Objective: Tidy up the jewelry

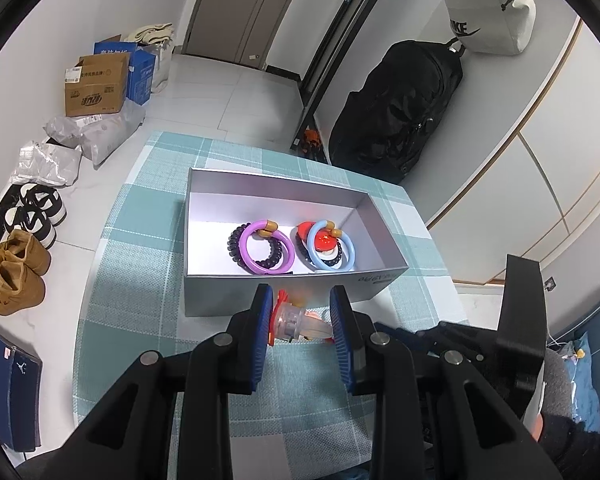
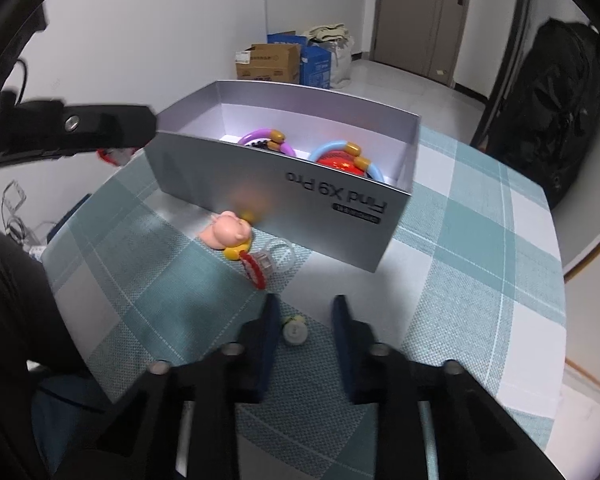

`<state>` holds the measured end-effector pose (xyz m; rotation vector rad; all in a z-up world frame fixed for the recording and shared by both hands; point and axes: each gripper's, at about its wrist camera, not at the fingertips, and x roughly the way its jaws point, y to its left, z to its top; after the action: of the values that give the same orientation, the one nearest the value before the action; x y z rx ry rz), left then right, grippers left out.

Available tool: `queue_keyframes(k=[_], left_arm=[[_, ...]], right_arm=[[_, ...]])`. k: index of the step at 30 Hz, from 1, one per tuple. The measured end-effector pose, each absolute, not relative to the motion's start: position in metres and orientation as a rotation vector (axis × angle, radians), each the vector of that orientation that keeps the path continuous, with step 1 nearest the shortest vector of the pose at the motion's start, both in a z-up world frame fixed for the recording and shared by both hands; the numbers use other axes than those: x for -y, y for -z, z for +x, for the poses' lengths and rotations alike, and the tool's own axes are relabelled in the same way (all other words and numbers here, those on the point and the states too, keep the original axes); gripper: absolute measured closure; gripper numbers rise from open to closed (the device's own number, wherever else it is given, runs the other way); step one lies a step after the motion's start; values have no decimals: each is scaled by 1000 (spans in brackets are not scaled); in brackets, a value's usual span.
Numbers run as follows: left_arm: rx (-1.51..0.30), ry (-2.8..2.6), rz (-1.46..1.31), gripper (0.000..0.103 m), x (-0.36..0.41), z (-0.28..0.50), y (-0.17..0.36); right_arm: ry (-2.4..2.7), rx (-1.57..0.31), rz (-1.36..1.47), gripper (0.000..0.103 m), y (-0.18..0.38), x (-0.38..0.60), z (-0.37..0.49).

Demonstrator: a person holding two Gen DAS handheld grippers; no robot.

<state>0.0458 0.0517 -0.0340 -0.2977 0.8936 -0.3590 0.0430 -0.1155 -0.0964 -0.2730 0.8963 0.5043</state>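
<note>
A clear plastic charm with a red frilly collar [image 1: 290, 320] is framed by the spread left gripper [image 1: 300, 312], just in front of the silver box [image 1: 220, 296] on the checked tablecloth [image 1: 140, 240]; it isn't pinched yet. It's judged light, hard and a bit slippery, so the clear barrel is probably best grabbed. Further right, the right gripper [image 2: 306, 312] is held spread over a small cream bead [image 2: 295, 330].

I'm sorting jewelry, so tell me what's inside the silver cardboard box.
Inside the silver cardboard box: a purple ring bracelet over dark beads, and a blue ring bracelet over a red piece. Whatever lies beneath them is covered.
</note>
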Motion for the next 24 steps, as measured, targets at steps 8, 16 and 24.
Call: queue_keyframes(k=[8, 16, 24], left_arm=[[-890, 359, -303, 79, -51, 48, 33], [-876, 361, -315, 79, -52, 50, 29], [-844, 381, -324, 79, -52, 51, 21]], right_arm=[[-525, -906, -241, 92, 95, 119, 42], [-558, -956, 25, 92, 89, 152, 57], [-570, -950, 136, 92, 77, 168, 65]])
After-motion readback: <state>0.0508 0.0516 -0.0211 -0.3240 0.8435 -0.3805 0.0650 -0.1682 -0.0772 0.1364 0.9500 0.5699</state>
